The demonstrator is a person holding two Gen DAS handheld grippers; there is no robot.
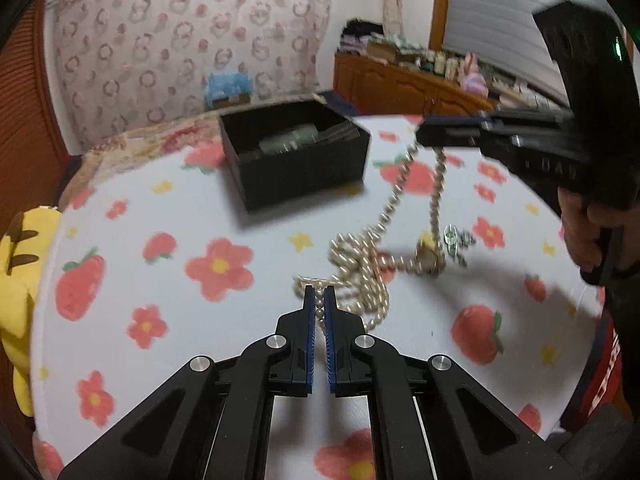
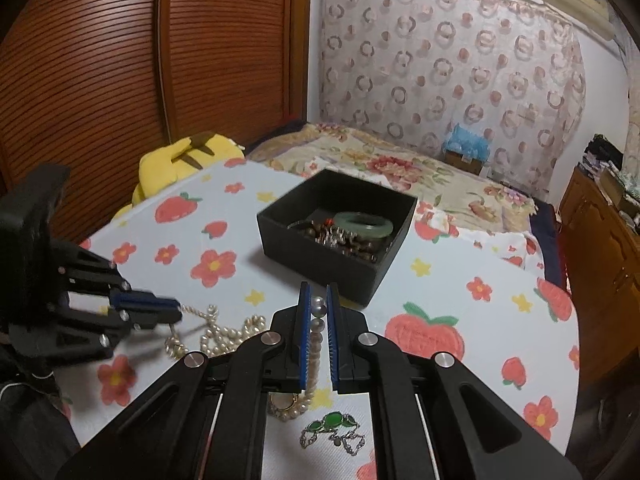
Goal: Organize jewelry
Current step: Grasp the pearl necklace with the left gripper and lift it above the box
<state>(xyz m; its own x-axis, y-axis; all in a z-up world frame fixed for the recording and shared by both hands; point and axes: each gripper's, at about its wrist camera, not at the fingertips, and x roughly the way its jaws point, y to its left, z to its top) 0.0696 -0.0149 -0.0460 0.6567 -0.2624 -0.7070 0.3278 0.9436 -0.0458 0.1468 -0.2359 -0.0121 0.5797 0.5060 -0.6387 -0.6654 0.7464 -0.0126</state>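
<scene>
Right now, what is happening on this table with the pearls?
A person holds a tool in each hand, and both are shut on one long pearl necklace. The left tool pinches the strand near the tangled heap on the flowered tablecloth. The right tool pinches another part, so two lines of pearls hang from it down to the heap. The black box behind already holds a green bangle and other pieces. A green-stone bracelet lies on the cloth.
</scene>
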